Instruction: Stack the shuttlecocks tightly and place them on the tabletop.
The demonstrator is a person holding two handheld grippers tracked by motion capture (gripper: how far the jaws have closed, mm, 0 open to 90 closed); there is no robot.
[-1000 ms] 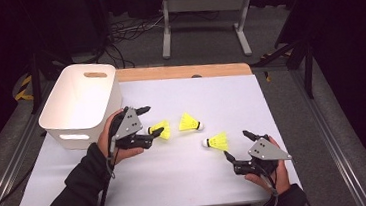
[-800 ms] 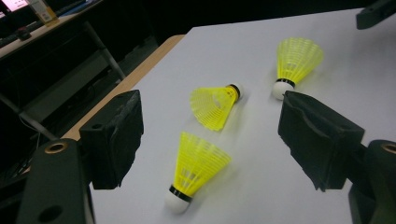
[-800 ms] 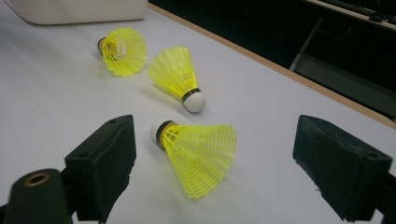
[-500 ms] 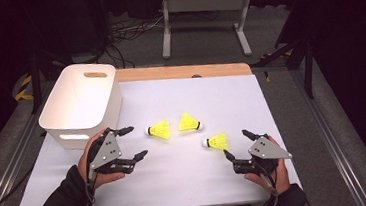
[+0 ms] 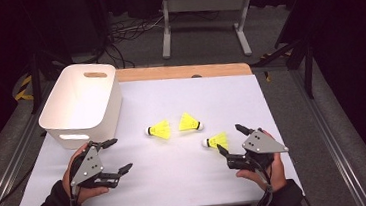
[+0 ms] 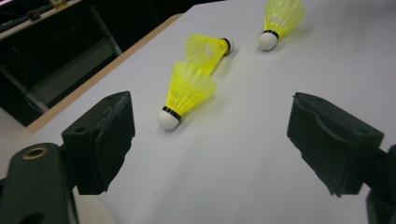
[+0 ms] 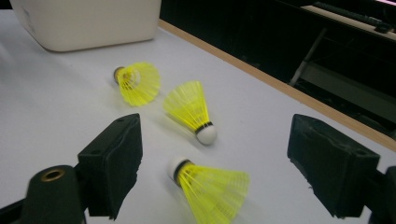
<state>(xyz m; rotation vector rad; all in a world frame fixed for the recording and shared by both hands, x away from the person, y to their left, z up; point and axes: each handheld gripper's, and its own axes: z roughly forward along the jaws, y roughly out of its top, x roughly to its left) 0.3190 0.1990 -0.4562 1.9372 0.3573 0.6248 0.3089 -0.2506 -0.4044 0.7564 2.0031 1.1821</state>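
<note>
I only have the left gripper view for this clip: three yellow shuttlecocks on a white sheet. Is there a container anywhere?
Observer: Yes, a white bin stands at the table's far left corner in the high view, nothing visible inside it.
Operator: Where is the other claw?
Observer: The right claw sits near the table's right front, beside the nearest shuttlecock, jaws apart and not touching it.
Operator: Which way does that shuttlecock point?
Observer: In the right gripper view its white cork faces the other two shuttlecocks, skirt toward the camera.
</note>
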